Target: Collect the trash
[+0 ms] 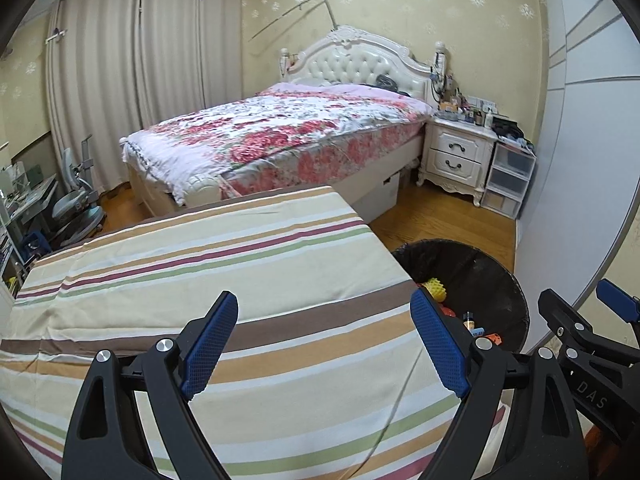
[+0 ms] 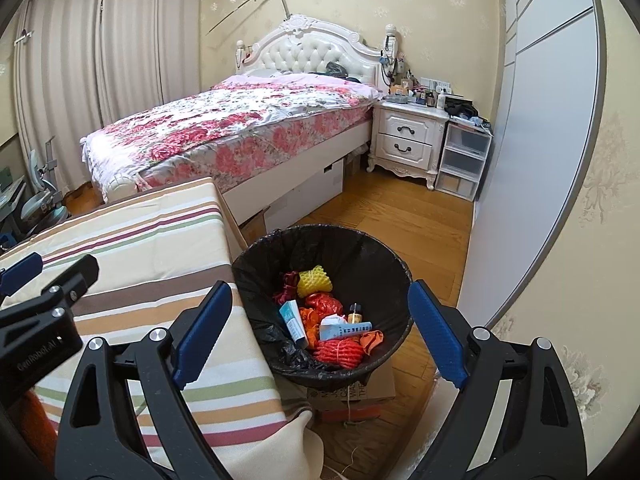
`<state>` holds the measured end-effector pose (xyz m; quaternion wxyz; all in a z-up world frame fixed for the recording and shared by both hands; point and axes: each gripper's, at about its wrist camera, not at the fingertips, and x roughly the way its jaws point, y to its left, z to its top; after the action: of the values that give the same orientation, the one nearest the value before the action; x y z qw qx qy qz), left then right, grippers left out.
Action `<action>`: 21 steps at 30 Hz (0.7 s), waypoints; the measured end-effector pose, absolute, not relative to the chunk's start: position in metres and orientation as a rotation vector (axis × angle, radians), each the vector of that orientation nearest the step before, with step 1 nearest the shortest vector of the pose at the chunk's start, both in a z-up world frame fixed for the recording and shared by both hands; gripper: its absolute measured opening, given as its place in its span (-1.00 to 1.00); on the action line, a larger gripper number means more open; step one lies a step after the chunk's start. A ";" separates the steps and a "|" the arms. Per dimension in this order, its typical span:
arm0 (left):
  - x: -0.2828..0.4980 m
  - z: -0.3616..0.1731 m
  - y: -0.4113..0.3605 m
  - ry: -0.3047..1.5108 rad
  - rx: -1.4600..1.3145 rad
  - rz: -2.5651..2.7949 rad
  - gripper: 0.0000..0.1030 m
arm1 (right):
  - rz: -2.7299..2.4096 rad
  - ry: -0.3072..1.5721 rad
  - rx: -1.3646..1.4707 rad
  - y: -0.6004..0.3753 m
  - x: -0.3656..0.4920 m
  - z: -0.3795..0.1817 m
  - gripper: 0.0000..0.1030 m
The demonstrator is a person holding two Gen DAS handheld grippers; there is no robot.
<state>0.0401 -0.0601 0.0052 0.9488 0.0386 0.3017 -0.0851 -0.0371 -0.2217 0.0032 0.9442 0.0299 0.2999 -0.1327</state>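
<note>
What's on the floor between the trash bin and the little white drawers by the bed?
Nothing, just bare wooden floor between the trash bin and white nightstand, shown in the right wrist view.

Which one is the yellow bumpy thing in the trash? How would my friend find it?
Find the black-lined trash bin on the wooden floor beside the striped cloth. Look at the far side of the pile inside. The yellow foam net sits there, the only yellow piece, knobbly, among red and orange scraps.

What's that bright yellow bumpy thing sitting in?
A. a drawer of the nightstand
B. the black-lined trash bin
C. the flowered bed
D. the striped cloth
B: the yellow foam net lies inside the black-lined trash bin with the other scraps, beside the striped cloth.
</note>
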 end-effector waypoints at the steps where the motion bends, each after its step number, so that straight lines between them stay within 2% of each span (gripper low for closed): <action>1: 0.037 0.007 -0.056 0.607 0.075 -0.168 0.66 | -0.266 0.608 0.060 -0.220 -0.040 0.005 0.70; 21: -0.003 0.025 -0.021 0.533 0.055 -0.144 0.66 | -0.202 0.529 0.017 -0.182 -0.075 0.034 0.70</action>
<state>-0.0025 -0.0209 0.0247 0.9618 0.0273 0.2629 -0.0710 -0.0752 -0.1820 0.0341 0.9601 0.0082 0.2611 -0.0995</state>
